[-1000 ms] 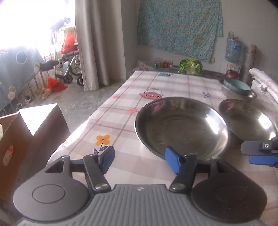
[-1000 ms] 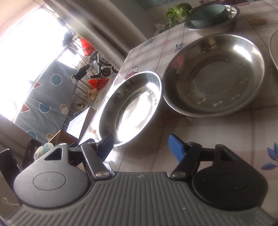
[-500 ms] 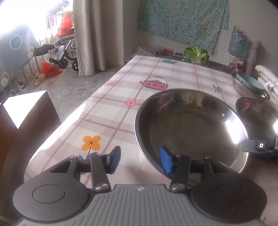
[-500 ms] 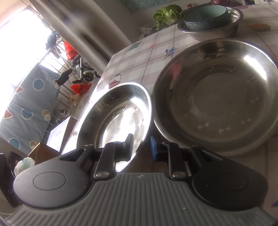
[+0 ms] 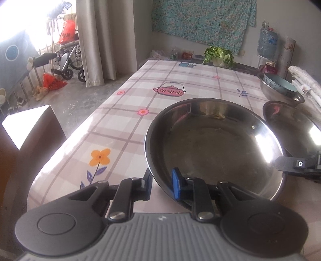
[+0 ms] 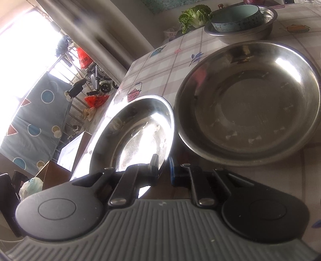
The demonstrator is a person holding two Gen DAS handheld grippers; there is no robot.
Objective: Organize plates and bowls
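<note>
Your left gripper [image 5: 161, 183] is closing on the near rim of the steel plate [image 5: 216, 148]; a second ago its jaws stood wide apart with only the right finger near that rim. Now one finger is outside the rim and the blue pad sits inside the plate, though in this view it is hard to say if both pads already press the metal. Your right gripper [image 6: 163, 170] has come from wide open to pinched on the same plate [image 6: 136, 132] at its opposite edge, one finger inside and one outside. From the left wrist view you see its black fingertip [image 5: 295, 164] at the right side of the plate. Both cameras are closer to the plate than before. The plate lies on the checked tablecloth [image 5: 128, 112], just beside a second steel plate [image 6: 248, 100]. Further back, a blue bowl [image 6: 236, 17] sits inside a steel basin [image 6: 248, 33], with a cabbage [image 6: 195, 15] behind.
</note>
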